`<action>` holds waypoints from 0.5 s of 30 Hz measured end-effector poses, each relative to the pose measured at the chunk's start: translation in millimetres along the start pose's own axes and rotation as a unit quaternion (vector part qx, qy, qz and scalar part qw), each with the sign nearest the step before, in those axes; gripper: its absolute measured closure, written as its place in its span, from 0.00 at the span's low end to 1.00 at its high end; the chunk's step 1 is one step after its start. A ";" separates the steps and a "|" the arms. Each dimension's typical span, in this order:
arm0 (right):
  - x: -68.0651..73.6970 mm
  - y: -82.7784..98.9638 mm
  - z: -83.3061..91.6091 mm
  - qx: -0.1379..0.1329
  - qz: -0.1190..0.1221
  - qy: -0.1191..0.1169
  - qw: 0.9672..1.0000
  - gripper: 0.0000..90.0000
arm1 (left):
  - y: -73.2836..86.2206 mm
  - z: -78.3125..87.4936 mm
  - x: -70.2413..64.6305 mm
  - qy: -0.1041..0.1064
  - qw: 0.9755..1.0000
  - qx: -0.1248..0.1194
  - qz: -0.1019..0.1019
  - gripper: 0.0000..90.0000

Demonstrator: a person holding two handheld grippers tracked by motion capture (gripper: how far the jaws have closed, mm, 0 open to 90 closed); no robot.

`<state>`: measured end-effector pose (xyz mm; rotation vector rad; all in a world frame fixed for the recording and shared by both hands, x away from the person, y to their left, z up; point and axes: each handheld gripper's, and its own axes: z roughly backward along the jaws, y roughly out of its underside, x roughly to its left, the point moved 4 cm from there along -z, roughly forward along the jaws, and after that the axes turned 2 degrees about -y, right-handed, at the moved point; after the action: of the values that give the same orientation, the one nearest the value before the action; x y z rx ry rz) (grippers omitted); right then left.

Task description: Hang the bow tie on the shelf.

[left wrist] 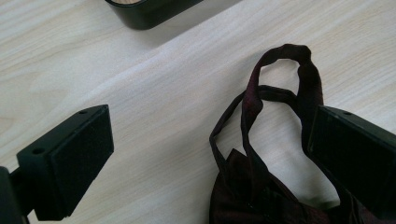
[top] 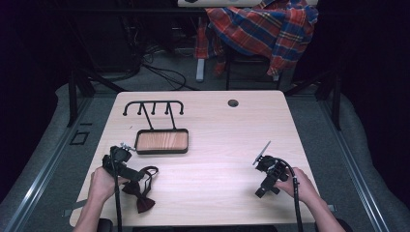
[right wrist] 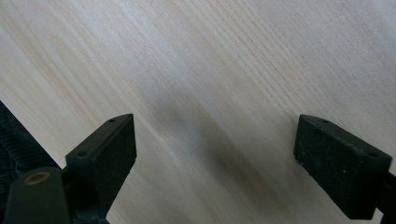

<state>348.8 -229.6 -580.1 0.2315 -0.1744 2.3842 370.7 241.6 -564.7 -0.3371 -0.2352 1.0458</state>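
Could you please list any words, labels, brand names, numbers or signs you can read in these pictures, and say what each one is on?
None: no readable text anywhere.
The dark red bow tie with its strap, the black-rimmed wooden tray, the black hook rack, the pale wooden table and the red plaid cloth bear no lettering.
The open left gripper and right gripper carry no marks.

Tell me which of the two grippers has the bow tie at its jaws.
The left gripper: its open jaws sit around the dark red bow tie, strap loop against one jaw. The right gripper is open over bare table.

Grey floor [top: 43,159], plaid-draped chair [top: 263,29], dark room
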 end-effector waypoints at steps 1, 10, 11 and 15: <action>-0.6 0.3 0.4 0.001 0.001 0.001 1.000 0.14 | -0.4 -1.0 0.1 -0.002 1.000 0.002 -0.001 0.00; 0.0 -0.2 0.1 -0.002 0.001 -0.001 1.000 0.14 | -9.2 -12.1 -5.9 -0.002 1.000 0.014 -0.015 0.17; -0.5 0.1 0.4 0.000 0.002 0.001 1.000 0.14 | -9.5 -12.1 -6.6 -0.002 1.000 0.013 -0.020 0.19; -0.1 0.9 -0.4 -0.005 -0.004 -0.001 1.000 0.14 | -8.8 -11.5 -8.4 0.003 0.999 0.009 -0.032 0.37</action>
<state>348.2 -230.2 -580.6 0.2284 -0.1866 2.3741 377.6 228.4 -572.3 -0.3149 -0.2308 0.9842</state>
